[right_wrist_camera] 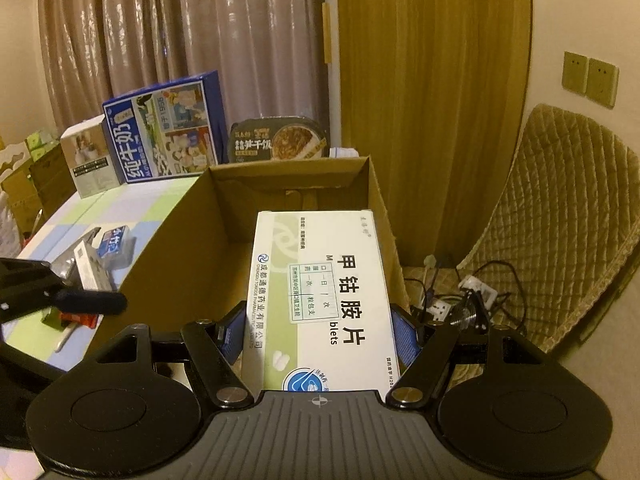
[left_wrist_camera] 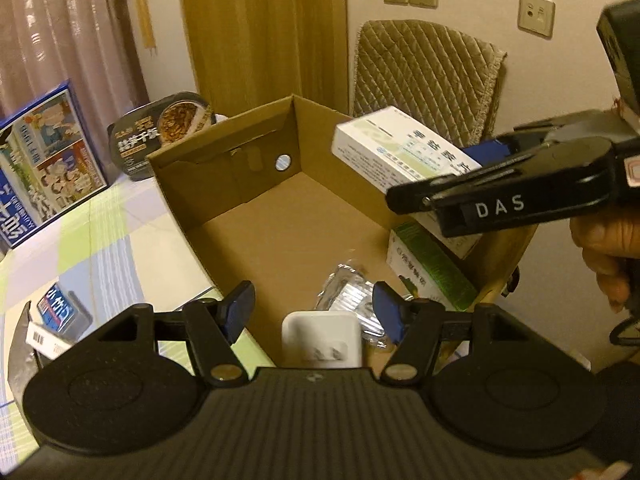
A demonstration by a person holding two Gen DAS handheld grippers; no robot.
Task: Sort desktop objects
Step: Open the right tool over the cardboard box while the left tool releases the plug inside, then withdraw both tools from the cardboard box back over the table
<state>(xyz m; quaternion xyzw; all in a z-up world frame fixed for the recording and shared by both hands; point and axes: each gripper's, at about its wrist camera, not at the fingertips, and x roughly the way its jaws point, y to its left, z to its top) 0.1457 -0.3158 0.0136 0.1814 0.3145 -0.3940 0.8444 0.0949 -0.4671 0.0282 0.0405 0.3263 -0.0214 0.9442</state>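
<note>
My right gripper (right_wrist_camera: 318, 336) is shut on a white and green medicine box (right_wrist_camera: 320, 300), its blue pads pressing on both long sides. In the left wrist view the right gripper (left_wrist_camera: 440, 172) holds this medicine box (left_wrist_camera: 400, 148) above the right wall of an open cardboard box (left_wrist_camera: 224, 140). A white charger (left_wrist_camera: 322, 340), a foil blister pack (left_wrist_camera: 348, 296) and a green and white carton (left_wrist_camera: 428, 268) lie inside the box. My left gripper (left_wrist_camera: 314, 312) hangs open over the box's near end, its pads clear of the charger below.
On the checked tablecloth (left_wrist_camera: 120, 240) stand a blue milk carton (left_wrist_camera: 44, 160) and a black instant rice bowl (left_wrist_camera: 160, 136) behind the cardboard box. A small blue packet (left_wrist_camera: 60, 312) lies at the left. A quilted chair (right_wrist_camera: 560, 200) with cables (right_wrist_camera: 460, 300) stands on the right.
</note>
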